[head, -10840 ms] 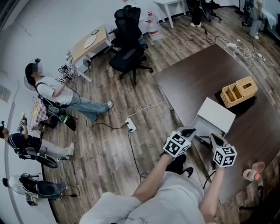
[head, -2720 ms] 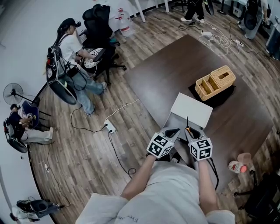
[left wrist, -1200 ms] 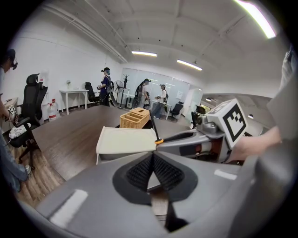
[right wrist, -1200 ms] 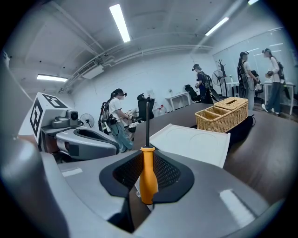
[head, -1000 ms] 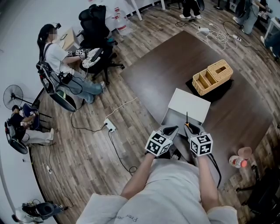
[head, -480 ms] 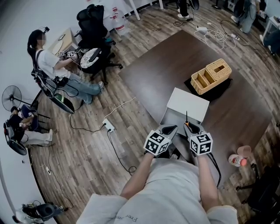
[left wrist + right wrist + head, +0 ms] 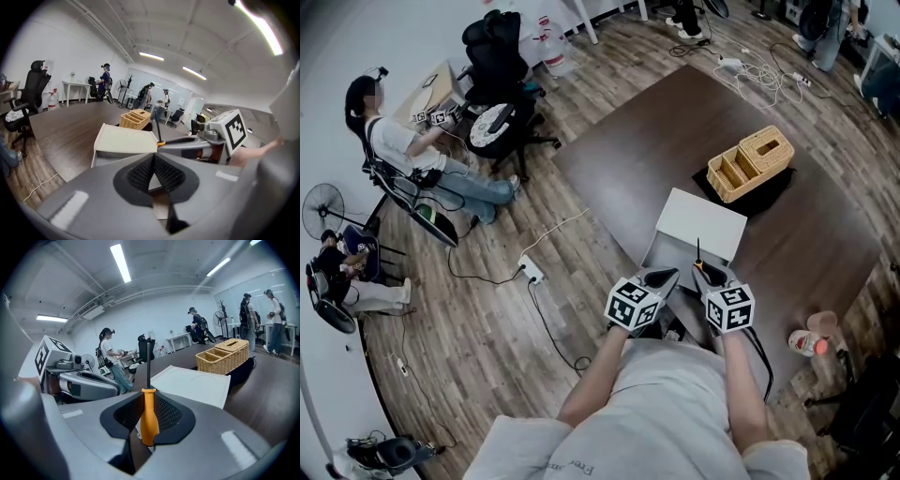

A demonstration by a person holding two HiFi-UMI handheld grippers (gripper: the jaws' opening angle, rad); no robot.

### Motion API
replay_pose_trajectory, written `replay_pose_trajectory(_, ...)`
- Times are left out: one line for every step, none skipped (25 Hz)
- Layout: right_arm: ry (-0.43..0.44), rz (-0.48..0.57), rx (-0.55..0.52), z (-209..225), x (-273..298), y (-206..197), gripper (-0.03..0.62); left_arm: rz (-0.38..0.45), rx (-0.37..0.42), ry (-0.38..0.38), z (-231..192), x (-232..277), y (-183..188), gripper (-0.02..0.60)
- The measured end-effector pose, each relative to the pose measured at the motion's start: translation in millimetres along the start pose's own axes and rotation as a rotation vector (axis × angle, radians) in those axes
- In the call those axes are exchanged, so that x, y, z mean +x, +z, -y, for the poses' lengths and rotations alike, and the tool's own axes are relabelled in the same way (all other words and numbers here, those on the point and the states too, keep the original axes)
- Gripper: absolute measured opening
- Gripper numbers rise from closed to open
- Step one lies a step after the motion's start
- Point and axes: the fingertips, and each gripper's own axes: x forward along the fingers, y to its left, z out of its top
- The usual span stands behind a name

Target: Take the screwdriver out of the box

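The open box (image 7: 677, 253) sits at the near edge of the table (image 7: 656, 141), white lid (image 7: 701, 223) raised, with bare tabletop beyond up to the wicker basket (image 7: 753, 164). The right tongs (image 7: 149, 405) clamp the screwdriver (image 7: 148, 418) by its orange handle, shaft upright over the box; the left tongs (image 7: 153, 169), just beside, are pressed together on nothing. Wood floor (image 7: 487, 309) with seated people (image 7: 394, 150) lies left.

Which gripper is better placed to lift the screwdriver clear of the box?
Right. The right gripper is shut on the screwdriver handle, by the box; the left gripper is shut, holding nothing.
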Motion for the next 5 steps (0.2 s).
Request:
replay_pose_trajectory(0.000, 0.001, 0.000, 0.3, 0.1, 0.6, 0.067, 0.002, -0.007, 0.000, -1.0, -0.1, 0.3, 0.054)
replay_pose_trajectory(0.000, 0.002, 0.001, 0.4, 0.4, 1.0, 0.067, 0.002, -0.009, 0.002, -2.1, -0.2, 0.1, 0.054)
replay_pose_trajectory(0.000, 0.002, 0.001, 0.5, 0.8, 1.1, 0.067, 0.001, -0.009, 0.004, -3.0, -0.2, -0.3, 0.054)
replay_pose_trajectory(0.001, 0.002, 0.001, 0.4, 1.2, 1.0, 0.067, 0.000, -0.010, 0.004, -3.7, -0.2, -0.9, 0.054)
replay_pose_trajectory(0.001, 0.001, 0.000, 0.3, 1.7, 0.7, 0.067, 0.000, -0.012, 0.004, -4.4, -0.1, -1.5, 0.054)
